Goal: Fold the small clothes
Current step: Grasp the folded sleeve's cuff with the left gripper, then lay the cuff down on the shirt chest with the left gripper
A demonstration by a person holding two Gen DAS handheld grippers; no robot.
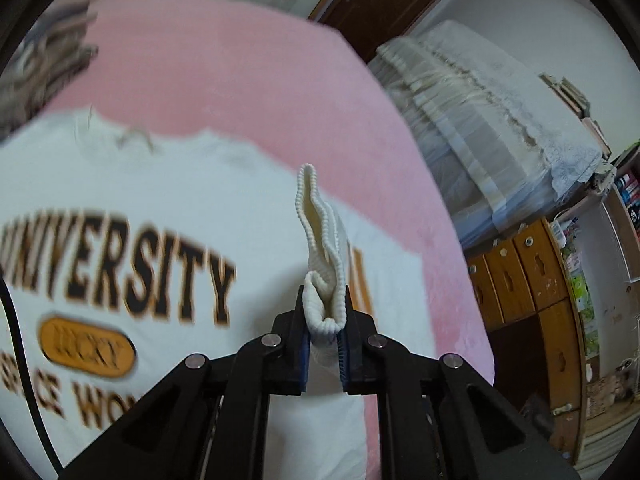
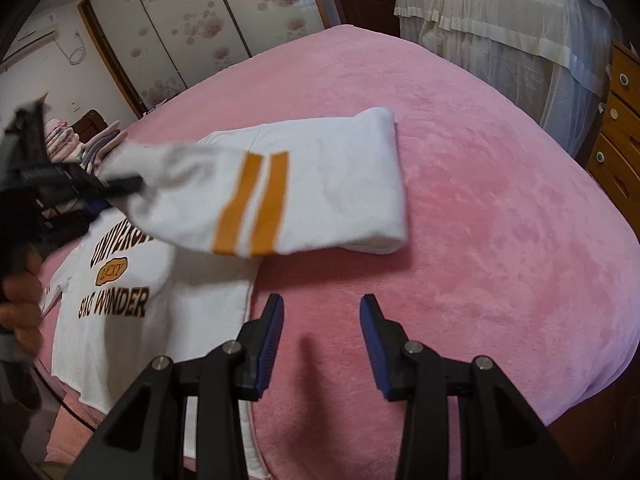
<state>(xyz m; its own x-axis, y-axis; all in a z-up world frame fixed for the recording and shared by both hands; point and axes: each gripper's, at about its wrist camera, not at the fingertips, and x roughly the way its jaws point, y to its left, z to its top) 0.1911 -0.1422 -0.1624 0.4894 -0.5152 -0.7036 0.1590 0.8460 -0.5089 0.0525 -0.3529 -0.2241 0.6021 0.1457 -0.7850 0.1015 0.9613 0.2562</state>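
A white sweatshirt (image 1: 160, 200) with black and orange "UNIVERSITY" lettering lies flat on the pink bed. My left gripper (image 1: 323, 292) is shut on its ribbed white cuff (image 1: 320, 240), which sticks up between the blue pads. In the right wrist view the sleeve (image 2: 320, 184), marked with two orange stripes, is lifted off the bed. It stretches across the sweatshirt's chest (image 2: 200, 300) toward the left gripper (image 2: 120, 186) at the left edge. My right gripper (image 2: 322, 312) hovers open over bare pink blanket, just right of the sweatshirt's hem, with nothing between its fingers.
The pink blanket (image 2: 480, 220) covers the whole bed. A stack of folded clothes (image 2: 100, 144) sits at its far left edge. Lace-draped furniture (image 2: 500, 20) and wooden drawers (image 2: 620, 140) stand beyond the bed on the right. A person's hand (image 2: 20, 300) holds the left gripper.
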